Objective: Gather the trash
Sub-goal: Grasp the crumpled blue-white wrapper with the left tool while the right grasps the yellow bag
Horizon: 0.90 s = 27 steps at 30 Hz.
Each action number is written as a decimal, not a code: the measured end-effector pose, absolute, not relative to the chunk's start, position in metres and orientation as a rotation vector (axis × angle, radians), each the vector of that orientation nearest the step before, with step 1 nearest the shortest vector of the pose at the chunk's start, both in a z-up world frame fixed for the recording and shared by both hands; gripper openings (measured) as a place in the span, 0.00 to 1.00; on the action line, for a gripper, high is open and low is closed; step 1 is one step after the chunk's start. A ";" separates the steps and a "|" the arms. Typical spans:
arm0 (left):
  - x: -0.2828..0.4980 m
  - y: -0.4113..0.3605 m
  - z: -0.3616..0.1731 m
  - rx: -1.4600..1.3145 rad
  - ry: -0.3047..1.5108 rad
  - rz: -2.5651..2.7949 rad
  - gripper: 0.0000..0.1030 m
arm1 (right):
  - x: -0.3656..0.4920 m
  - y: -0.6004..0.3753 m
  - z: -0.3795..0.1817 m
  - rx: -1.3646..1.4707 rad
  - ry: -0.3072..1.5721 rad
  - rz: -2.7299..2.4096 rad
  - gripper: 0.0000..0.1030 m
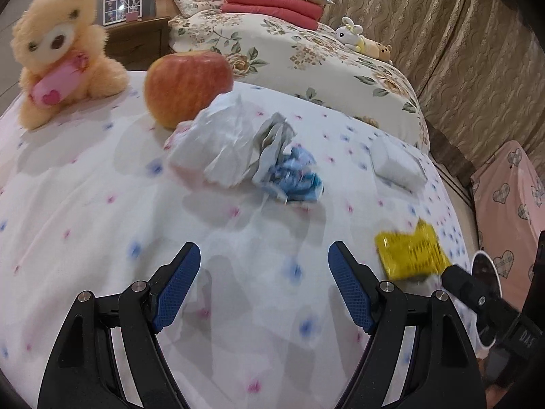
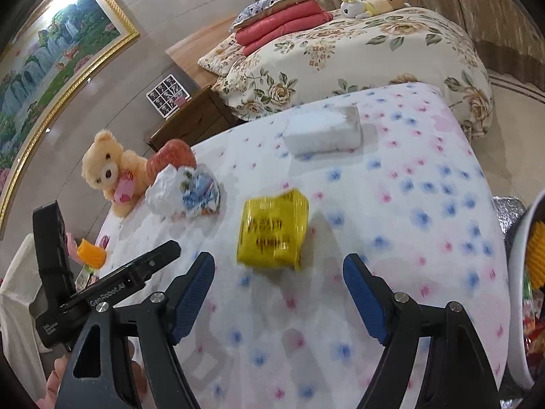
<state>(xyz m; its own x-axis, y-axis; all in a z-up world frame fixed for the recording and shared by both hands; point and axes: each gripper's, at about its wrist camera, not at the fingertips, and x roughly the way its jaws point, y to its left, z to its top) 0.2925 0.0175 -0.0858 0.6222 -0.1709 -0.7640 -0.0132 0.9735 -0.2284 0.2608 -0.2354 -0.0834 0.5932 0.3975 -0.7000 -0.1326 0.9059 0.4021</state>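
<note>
On the flowered bedspread (image 2: 408, 204), yellow wrapper (image 2: 273, 230)

Yellow wrapper (image 2: 273, 228), blue-pink floral sheet (image 2: 408, 204)

Blur, overlap and frame edges are hiding much of the scene.

The print on the yellow packet (image 2: 273, 230) is smearing past reading, and in the left wrist view the right tongs' body is covering the packet's lower corner. The crumpled white bag (image 1: 218, 143) is hiding the apple's (image 1: 187, 87) lower right side. The white bin (image 2: 521, 272) is running off the right edge, its contents too cropped to name.
</note>
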 end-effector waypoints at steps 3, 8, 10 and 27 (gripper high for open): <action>0.309 0.015 -0.086 -0.239 0.893 -0.103 0.77 | 0.274 -0.235 -0.088 0.343 0.885 0.318 0.77; 0.333 0.006 -0.088 -0.234 0.883 -0.118 0.77 | 0.284 -0.237 -0.097 0.362 0.895 0.333 0.59; 0.338 0.002 -0.091 -0.228 0.879 -0.114 0.71 | 0.285 -0.240 -0.100 0.395 0.897 0.356 0.53; 0.296 -0.004 -0.087 -0.262 0.868 -0.216 0.20 | 0.245 -0.260 -0.088 0.424 0.874 0.377 0.34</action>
